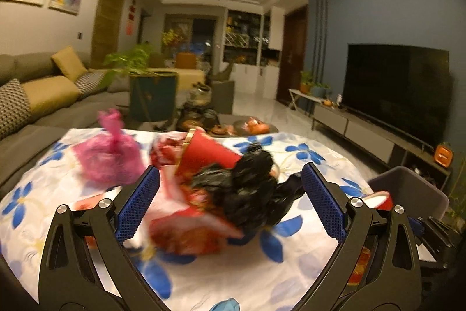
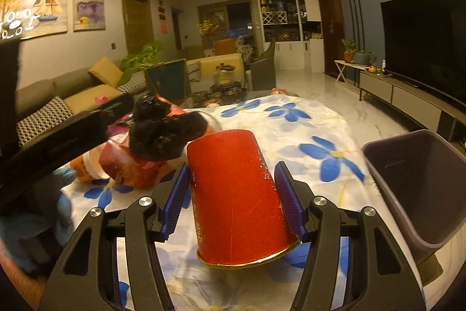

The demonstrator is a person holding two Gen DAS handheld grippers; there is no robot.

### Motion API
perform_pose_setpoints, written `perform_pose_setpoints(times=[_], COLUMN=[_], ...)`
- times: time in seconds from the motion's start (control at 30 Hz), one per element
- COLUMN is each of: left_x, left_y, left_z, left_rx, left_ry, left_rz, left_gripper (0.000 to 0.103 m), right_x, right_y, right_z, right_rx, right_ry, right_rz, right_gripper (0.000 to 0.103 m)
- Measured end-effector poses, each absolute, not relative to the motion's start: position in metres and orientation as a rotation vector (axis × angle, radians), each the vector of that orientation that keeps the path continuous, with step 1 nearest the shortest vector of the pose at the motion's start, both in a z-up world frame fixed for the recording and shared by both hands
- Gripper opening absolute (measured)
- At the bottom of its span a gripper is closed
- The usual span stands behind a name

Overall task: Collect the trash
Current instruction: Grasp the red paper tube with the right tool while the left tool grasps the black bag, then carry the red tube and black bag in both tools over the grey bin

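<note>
In our right gripper [image 2: 231,198] we have the red paper cup [image 2: 238,200] pinched between the blue pads, its gold-rimmed mouth toward the camera and its base pointing away at about 12 o'clock; the jaws press on its two sides. The dark grey waste bin [image 2: 419,182] stands at about 3 o'clock from that cup, just off the edge of the table [image 2: 305,133] with its flowered cloth, and what we can see of its inside looks empty, so we judge the collecting has barely begun and this cup is the first piece on its way. Our left gripper [image 1: 230,200] has its jaws spread wide and holds nothing; between and just beyond the pads lies the blurred heap, with a red snack wrapper [image 1: 186,232] nearest, the crumpled black plastic bag [image 1: 250,191] on top of it, and a second red cup [image 1: 206,155] tipped behind at about 12 o'clock. Farther off, at about 10 o'clock, sits the knotted pink plastic bag [image 1: 109,156]. All of that heap is left to collect, as far as we can tell.
</note>
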State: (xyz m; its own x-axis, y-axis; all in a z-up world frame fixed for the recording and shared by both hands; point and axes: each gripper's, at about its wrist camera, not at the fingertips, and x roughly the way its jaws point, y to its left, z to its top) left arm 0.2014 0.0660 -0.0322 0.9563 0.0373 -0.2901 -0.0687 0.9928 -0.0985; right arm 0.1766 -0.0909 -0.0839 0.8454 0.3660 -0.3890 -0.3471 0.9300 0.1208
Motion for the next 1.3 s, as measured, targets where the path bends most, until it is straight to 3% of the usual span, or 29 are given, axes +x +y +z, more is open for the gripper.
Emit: perform_pose_setpoints(times=[0.07, 0.17, 0.23, 0.33, 0.73, 1.3], left_x=[0.221, 0.239, 0.243, 0.239, 0.183, 0.182], left_y=[0.066, 0.069, 0.068, 0.071, 0.068, 0.011], left_z=[-0.036, -0.044, -0.049, -0.051, -0.001, -0.006], left_rx=[-0.125, -0.149, -0.146, -0.146, -0.181, -0.146], left_ry=[0.339, 0.412, 0.438, 0.432, 0.278, 0.317], left_rz=[0.041, 0.03, 0.026, 0.021, -0.004, -0.118], left_gripper=[0.085, 0.055, 0.026, 0.014, 0.01, 0.01], right_x=[0.176, 0.176, 0.175, 0.174, 0.161, 0.14], right_y=[-0.095, -0.1, -0.102, -0.104, -0.114, -0.148], right_z=[-0.083, -0.083, -0.083, -0.083, -0.072, -0.055], right_rx=[0.048, 0.047, 0.045, 0.048, 0.067, 0.096], right_ry=[0.415, 0.408, 0.406, 0.404, 0.375, 0.317], right_rz=[0.371, 0.367, 0.366, 0.366, 0.355, 0.269], right_gripper=[0.059, 0.059, 0.059, 0.059, 0.059, 0.059])
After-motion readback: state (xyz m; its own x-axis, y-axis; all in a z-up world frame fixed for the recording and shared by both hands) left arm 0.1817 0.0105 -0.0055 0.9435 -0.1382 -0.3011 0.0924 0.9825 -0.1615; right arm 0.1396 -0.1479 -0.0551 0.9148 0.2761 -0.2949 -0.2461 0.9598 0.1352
